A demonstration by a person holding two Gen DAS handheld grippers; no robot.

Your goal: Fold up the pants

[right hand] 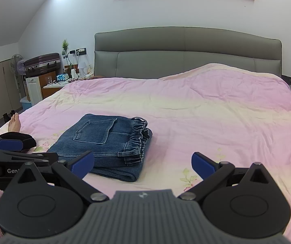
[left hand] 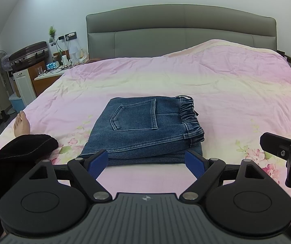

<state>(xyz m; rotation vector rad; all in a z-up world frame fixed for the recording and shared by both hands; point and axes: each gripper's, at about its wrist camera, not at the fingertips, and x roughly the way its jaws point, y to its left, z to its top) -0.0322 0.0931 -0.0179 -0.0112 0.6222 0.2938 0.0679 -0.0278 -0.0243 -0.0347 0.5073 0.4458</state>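
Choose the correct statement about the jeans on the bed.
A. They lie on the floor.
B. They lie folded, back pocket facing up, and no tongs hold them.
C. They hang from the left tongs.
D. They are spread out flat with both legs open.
B: the jeans lie as a folded stack on the pink bedcover, pocket up; left tongs and right tongs are open and empty.

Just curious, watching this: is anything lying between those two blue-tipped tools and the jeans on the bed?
Nothing visible. Only bare pink bedspread lies between the open left tool and the folded jeans, and the same goes for the open right tool. The black garment sits off to the left.
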